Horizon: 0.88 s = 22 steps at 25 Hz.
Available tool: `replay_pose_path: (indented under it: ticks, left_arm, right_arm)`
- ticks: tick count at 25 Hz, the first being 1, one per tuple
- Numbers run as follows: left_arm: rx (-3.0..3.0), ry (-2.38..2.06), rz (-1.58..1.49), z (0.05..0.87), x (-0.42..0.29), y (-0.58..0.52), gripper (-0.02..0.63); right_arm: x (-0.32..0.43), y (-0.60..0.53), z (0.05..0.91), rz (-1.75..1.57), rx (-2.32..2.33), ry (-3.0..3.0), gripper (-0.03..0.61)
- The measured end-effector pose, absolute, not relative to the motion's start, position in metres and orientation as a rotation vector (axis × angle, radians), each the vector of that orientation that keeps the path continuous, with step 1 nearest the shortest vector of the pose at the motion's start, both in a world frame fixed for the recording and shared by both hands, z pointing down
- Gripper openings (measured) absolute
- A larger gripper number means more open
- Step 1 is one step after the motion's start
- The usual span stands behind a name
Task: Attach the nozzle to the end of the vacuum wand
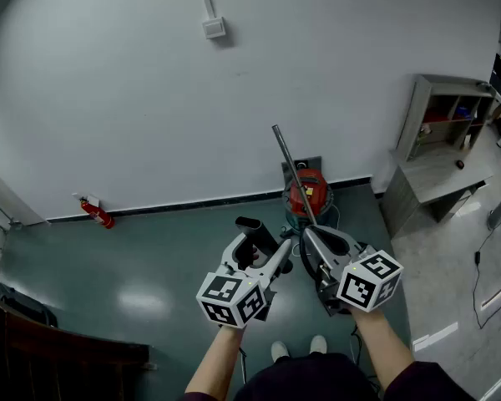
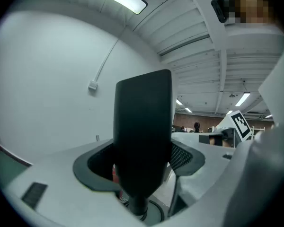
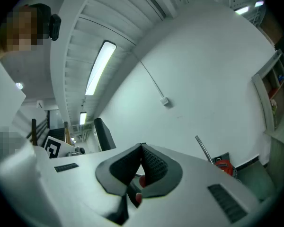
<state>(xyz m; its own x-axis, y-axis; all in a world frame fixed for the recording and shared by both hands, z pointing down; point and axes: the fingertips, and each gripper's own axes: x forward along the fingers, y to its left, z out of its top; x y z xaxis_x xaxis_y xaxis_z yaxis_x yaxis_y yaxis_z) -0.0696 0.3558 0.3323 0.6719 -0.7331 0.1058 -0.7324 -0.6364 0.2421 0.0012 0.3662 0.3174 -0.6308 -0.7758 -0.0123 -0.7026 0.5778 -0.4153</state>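
clamping a smooth black nozzle (image 1: 249, 225) in the wide-spread left gripper (image 1: 255, 253). pinching the right gripper (image 3: 141, 167) shut, empty, near a slim metal wand (image 1: 290, 170).

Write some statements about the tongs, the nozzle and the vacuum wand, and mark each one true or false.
1. The left tongs grip the black nozzle. True.
2. The right tongs stand wide open. False: they are shut, with nothing between them.
3. The nozzle already sits on the wand. False: the wand's upper end is bare.
4. The red vacuum stands near the wall. True.
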Motion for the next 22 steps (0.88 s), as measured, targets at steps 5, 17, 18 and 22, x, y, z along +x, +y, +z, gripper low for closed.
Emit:
replay_pose_path:
  ticks: [5, 17, 18, 22]
  left_arm:
    - [2.616, -1.173, -0.005, 0.334, -0.07, 0.357, 0.327]
    - [2.585, -1.15, -0.015, 0.341, -0.093, 0.357, 0.327]
    - [2.582, -1.147, -0.017, 0.342, -0.097, 0.357, 0.327]
    - [2.571, -1.133, -0.02, 0.346, -0.116, 0.357, 0.327]
  right_arm:
    - [0.0, 0.368, 0.32, -0.568, -1.238, 2.62, 0.017]
    - [-0.001, 0.367, 0.335, -0.719, -1.209, 2.523, 0.017]
    - [-0.002, 0.367, 0.337, -0.729, -1.214, 2.512, 0.017]
    - [-0.003, 0.369, 0.339, -0.745, -1.248, 2.46, 0.017]
